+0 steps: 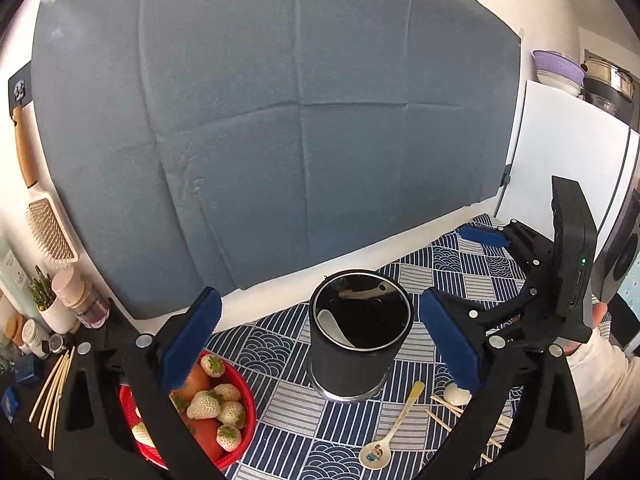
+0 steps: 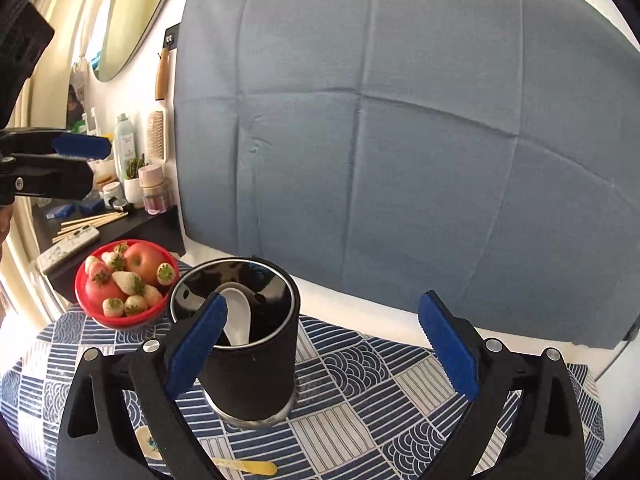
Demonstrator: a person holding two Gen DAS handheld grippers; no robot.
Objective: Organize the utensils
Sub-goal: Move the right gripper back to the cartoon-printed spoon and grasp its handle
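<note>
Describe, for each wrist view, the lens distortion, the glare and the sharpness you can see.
Left wrist view: fisheye bends the grey backdrop edges, black vignette at the corners; the black holder has a glossy reflecting interior; the white panel at right is bright; focus fairly sharp. Right wrist view: same barrel bend; window light washes out the left; the white spoon in the holder is bright; the edges are softer.

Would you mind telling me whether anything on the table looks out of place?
Yes: a cartoon spoon, chopsticks and a white spoon lie scattered on the patterned cloth beside the black holder, which contains only one white spoon.
</note>
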